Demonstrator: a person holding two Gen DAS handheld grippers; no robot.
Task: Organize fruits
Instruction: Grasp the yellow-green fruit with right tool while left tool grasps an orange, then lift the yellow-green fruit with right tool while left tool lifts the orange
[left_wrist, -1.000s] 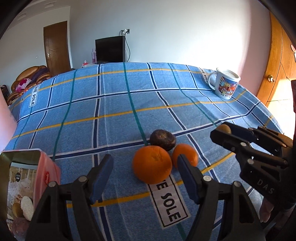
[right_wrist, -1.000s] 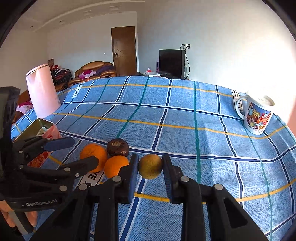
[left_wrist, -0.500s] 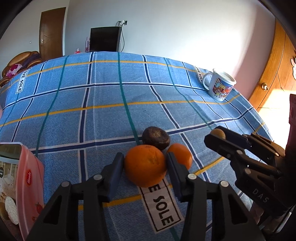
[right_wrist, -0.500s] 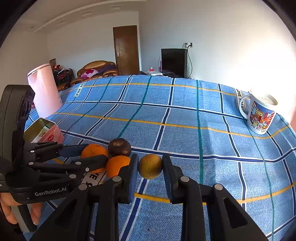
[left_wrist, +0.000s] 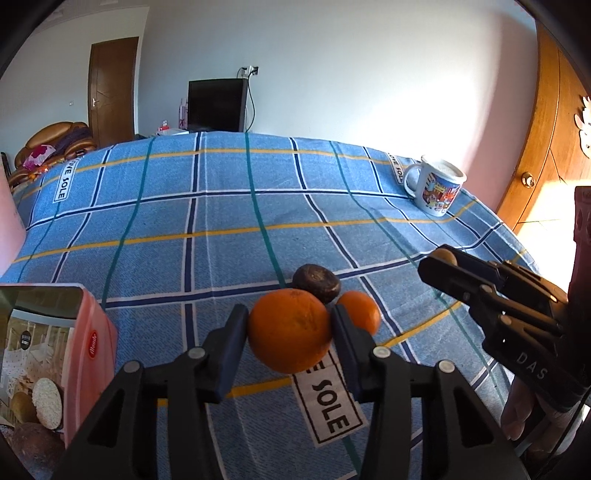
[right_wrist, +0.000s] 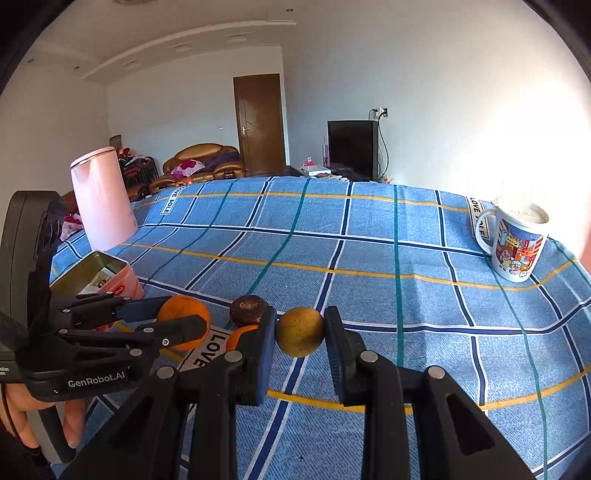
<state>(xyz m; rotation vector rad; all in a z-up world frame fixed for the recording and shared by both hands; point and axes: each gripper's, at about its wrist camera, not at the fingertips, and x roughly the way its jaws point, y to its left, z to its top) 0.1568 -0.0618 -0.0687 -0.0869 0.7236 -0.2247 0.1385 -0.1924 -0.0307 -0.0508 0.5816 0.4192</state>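
My left gripper (left_wrist: 290, 328) is shut on a big orange (left_wrist: 290, 335) and holds it just above the blue checked tablecloth (left_wrist: 221, 221). A dark brown fruit (left_wrist: 317, 283) and a smaller orange (left_wrist: 360, 310) lie right behind it. My right gripper (right_wrist: 300, 334) is shut on a yellow-green round fruit (right_wrist: 300, 331). In the right wrist view the big orange (right_wrist: 183, 321), the dark fruit (right_wrist: 248, 310) and the small orange (right_wrist: 240, 336) sit to its left. The left gripper (right_wrist: 177, 314) shows there too.
An open pink biscuit tin (left_wrist: 55, 354) stands at the near left, also in the right wrist view (right_wrist: 99, 275). A pink kettle (right_wrist: 103, 199) stands behind it. A cartoon mug (left_wrist: 436, 190) sits at the far right edge, also in the right wrist view (right_wrist: 517, 243).
My left gripper moved forward around the big orange and closed on it. The right gripper stayed shut on the yellow-green fruit and lifted a little.
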